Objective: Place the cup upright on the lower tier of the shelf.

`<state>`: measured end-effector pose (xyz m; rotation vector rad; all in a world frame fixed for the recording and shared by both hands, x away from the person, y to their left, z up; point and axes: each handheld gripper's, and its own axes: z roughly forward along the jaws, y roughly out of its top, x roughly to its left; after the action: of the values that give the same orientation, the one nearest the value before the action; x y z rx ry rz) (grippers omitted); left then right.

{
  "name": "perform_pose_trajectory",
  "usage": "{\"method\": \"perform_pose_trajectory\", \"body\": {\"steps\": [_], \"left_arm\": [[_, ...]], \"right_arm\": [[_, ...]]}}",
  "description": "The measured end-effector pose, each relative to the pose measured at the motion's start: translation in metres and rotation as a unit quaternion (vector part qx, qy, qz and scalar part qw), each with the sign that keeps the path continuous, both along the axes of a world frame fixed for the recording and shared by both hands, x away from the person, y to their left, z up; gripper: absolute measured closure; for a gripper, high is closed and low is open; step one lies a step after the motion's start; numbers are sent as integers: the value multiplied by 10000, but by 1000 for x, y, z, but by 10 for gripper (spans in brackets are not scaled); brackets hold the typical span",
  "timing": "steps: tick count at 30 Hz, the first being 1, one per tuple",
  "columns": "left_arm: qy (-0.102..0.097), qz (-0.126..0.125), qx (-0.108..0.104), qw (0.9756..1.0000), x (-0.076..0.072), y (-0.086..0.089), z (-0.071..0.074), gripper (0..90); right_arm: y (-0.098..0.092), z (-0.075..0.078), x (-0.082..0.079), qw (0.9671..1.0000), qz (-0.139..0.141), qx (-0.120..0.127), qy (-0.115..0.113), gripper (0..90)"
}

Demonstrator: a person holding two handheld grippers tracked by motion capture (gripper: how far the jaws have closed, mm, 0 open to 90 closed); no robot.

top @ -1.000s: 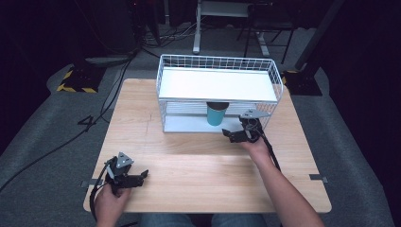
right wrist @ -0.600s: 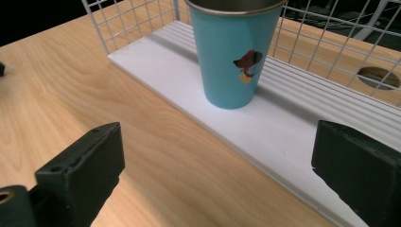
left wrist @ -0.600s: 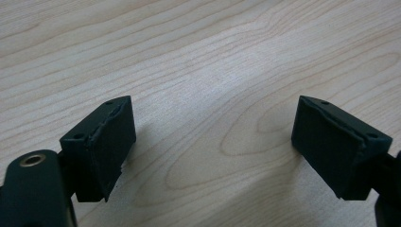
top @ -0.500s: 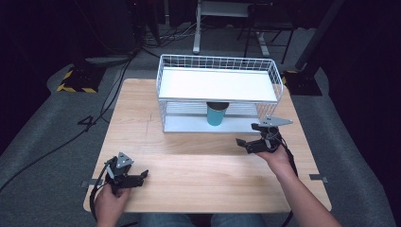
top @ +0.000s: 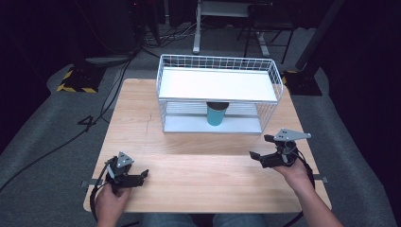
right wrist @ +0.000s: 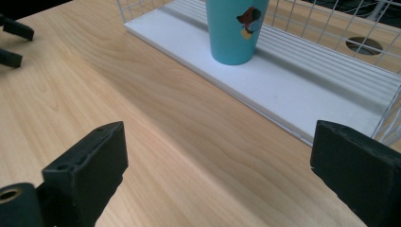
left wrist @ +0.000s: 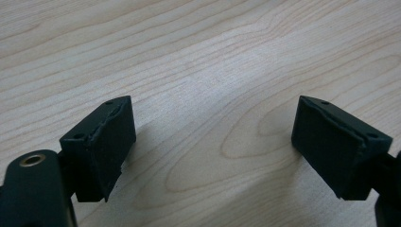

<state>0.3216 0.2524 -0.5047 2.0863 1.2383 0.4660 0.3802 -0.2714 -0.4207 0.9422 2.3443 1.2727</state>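
Observation:
A teal cup [top: 217, 115] with a small cartoon print [right wrist: 234, 28] stands upright on the lower shelf of a white wire rack [top: 163, 82] at the back of the wooden table [top: 198, 184]. My right gripper [top: 261, 147] hovers in front of the rack's right end, pointing left. It is open and its jaws have just been closing a little with nothing between them [right wrist: 222, 161]. My left gripper [top: 142, 176] rests at the table's front left. It is open over bare wood [left wrist: 213, 142].
The rack's white upper shelf [top: 217, 85] overhangs the cup. Beyond the table lie grey carpet, cables and a yellow-black striped block [top: 75, 81]. The left gripper's jaw tips show far off in the right gripper view [right wrist: 12, 40].
My right gripper has drawn back from the cup and rack, toward the front right of the table and slightly up. The cup stays on the lower shelf. The left hand has not moved.

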Motion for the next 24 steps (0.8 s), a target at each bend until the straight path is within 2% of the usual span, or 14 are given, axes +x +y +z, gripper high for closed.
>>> {"method": "perform_pose_trajectory", "body": {"steps": [5,14,21,22,23,24], "left_arm": [[6,-1,14,10000,1,0,0,150],[-11,5,4,10000,1,-1,0,150],[-11,6,2,10000,1,-1,0,150],[-15,5,8,10000,1,-1,0,150],[-15,7,7,10000,1,-1,0,150],[-15,7,7,10000,1,-1,0,150]], "right_arm": [[-9,-3,-15,9999,92,-30,97,56],[-23,-14,-32,9996,86,-262,63,66],[-39,-33,-42,9999,-98,-84,69,75],[-40,-37,-42,9998,-112,-97,119,75],[-41,-42,-42,9994,-53,-228,262,87],[-41,-42,-42,9994,-53,-228,262,87]]}}
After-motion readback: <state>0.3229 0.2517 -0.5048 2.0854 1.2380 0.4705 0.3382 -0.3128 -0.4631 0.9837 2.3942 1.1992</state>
